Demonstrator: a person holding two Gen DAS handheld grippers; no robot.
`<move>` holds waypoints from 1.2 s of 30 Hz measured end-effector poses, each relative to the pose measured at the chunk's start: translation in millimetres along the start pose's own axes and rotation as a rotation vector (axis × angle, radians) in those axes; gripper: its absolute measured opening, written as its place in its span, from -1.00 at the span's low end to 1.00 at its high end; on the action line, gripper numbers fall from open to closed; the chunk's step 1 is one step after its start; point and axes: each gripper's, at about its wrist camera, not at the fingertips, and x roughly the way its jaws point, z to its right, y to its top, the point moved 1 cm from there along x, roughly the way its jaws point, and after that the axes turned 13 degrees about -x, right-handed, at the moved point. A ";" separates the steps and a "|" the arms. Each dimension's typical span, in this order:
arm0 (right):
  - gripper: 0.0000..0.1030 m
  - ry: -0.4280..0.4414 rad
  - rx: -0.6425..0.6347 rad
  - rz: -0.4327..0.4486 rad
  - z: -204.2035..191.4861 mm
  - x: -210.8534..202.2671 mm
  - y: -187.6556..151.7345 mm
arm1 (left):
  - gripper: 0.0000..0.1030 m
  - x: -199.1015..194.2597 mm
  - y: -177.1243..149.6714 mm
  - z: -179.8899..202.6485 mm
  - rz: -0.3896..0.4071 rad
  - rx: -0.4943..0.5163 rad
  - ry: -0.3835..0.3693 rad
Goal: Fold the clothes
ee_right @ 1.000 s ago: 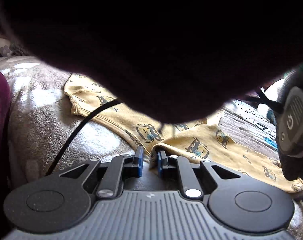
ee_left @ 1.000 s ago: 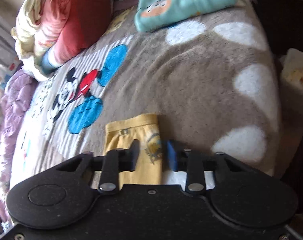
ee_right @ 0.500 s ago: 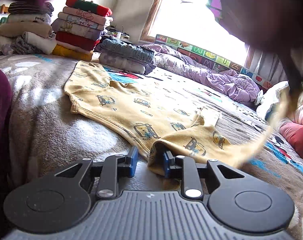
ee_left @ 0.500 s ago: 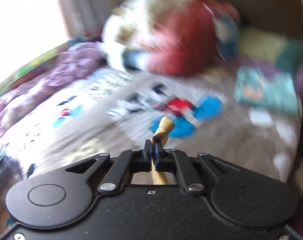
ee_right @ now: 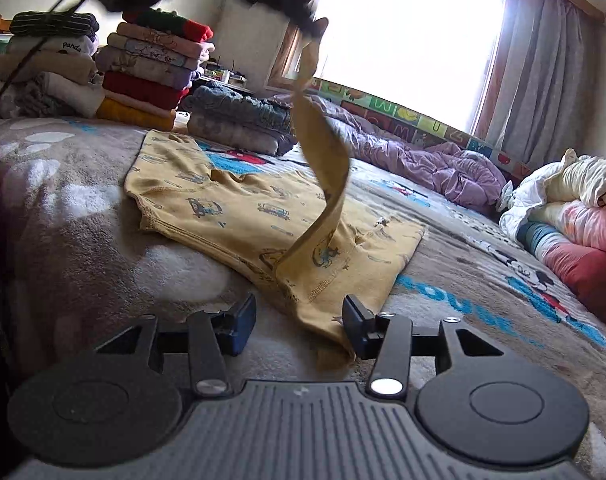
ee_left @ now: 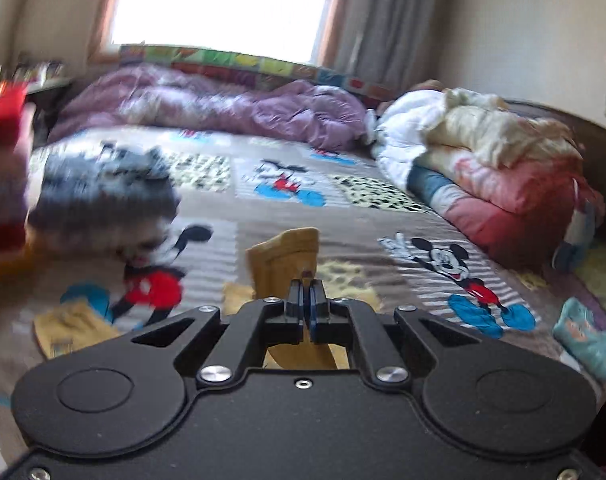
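Mid-fold on the yellow cotton baby top with small car prints [ee_right: 239, 208], spread on the grey plush cartoon blanket [ee_right: 63, 216]. Left gripper [ee_left: 306, 300] pressed tight on a sleeve end [ee_left: 287, 264], lifted high over the body. Right gripper [ee_right: 299, 316] just opening, spread, hem corner lying loose between the pads. Sleeve fold unfinished; further folds and stacking beside the folded clothes pile [ee_right: 151, 76] left.

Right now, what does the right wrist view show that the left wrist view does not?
Right wrist only: the yellow shirt spread on the bed, its sleeve lifted, and the right gripper, jaws just opened, pressing nothing. Left wrist only: the left gripper shut on the sleeve's cuff, and a teal garment at the right edge. Both: window, purple duvet, pink bedding, Mickey blanket.
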 end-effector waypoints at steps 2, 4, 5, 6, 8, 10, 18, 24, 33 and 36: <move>0.17 0.002 0.000 0.008 -1.2 -4.8 -0.2 | -0.97 5.0 -8.1 -29.1 -0.013 -0.067 0.002; 0.26 0.017 0.009 -0.005 -2.5 -5.1 -1.9 | -0.97 11.4 -16.9 -55.5 -0.024 -0.144 -0.003; 0.25 0.038 0.027 -0.015 -1.8 -4.4 -3.1 | -0.97 14.5 -20.7 -66.6 -0.032 -0.180 -0.021; 0.25 0.055 0.041 -0.023 -1.1 -4.3 -3.6 | -0.97 17.8 -24.5 -77.3 -0.039 -0.215 -0.037; 0.24 0.065 0.036 -0.026 -0.9 -8.0 -1.6 | -0.97 24.8 -30.2 -93.0 -0.049 -0.266 -0.069; 0.20 0.040 0.006 -0.009 -3.2 -15.3 2.0 | -0.97 26.8 -33.8 -104.3 -0.045 -0.301 -0.102; 0.27 0.024 -0.072 -0.008 -15.3 -3.0 5.0 | -0.97 25.9 -26.0 -129.2 -0.006 -0.393 -0.183; 0.14 0.085 0.004 -0.065 -6.0 -5.6 9.6 | -0.97 31.8 -23.1 -138.6 0.003 -0.403 -0.214; 0.24 0.027 0.004 -0.008 5.1 -1.2 18.2 | -0.98 36.6 -15.0 -115.6 0.028 -0.360 -0.295; 0.21 0.081 0.041 -0.063 6.7 9.2 13.1 | -0.98 40.6 -9.0 -101.7 0.048 -0.348 -0.331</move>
